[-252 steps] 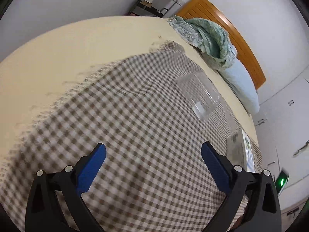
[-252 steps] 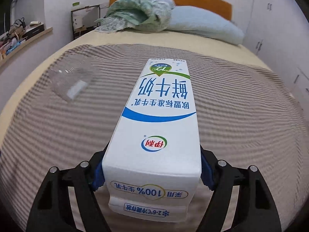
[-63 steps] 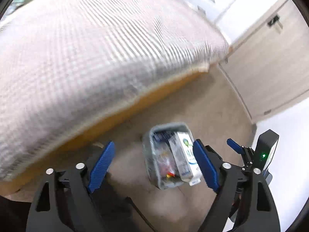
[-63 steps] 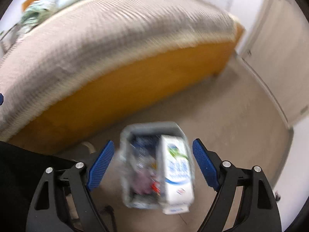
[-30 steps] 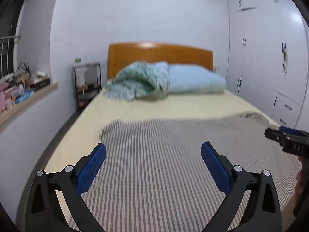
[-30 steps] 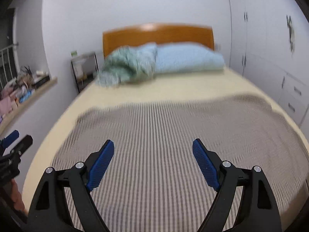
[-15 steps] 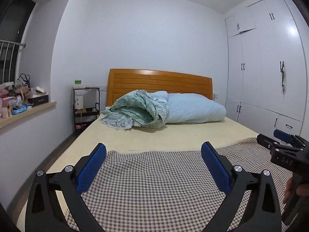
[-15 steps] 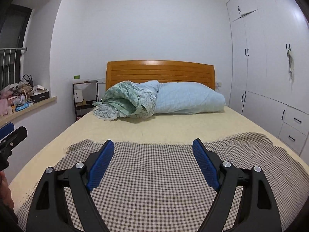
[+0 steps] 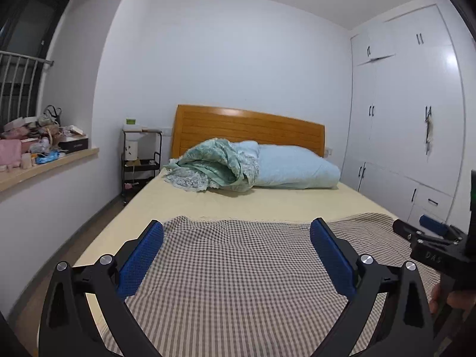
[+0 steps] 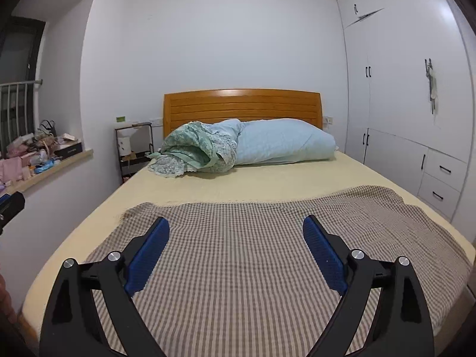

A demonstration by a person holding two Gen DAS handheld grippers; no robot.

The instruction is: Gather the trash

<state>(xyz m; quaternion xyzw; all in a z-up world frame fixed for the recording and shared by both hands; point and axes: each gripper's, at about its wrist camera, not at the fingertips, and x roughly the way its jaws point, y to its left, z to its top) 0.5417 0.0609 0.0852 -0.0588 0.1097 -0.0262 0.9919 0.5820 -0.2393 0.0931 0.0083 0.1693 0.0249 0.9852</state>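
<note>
My left gripper is held open over the near end of a brown checked blanket on a bed, nothing between its blue pads. My right gripper hangs over the same blanket; its jaws are opening and hold nothing. Each gripper shows at the edge of the other's view: the right gripper with a hand under it, the left gripper at far left. No loose item lies on the blanket or the yellow sheet in either view.
A green quilt and a pale blue pillow lie against the wooden headboard. A black shelf cart stands left of the bed, a cluttered window sill further left, white wardrobes right.
The milk carton the right gripper held went into the floor bin. Both views then swung up to the bed, and over the last second they rose, showing more wall; the right jaws widened slightly.
</note>
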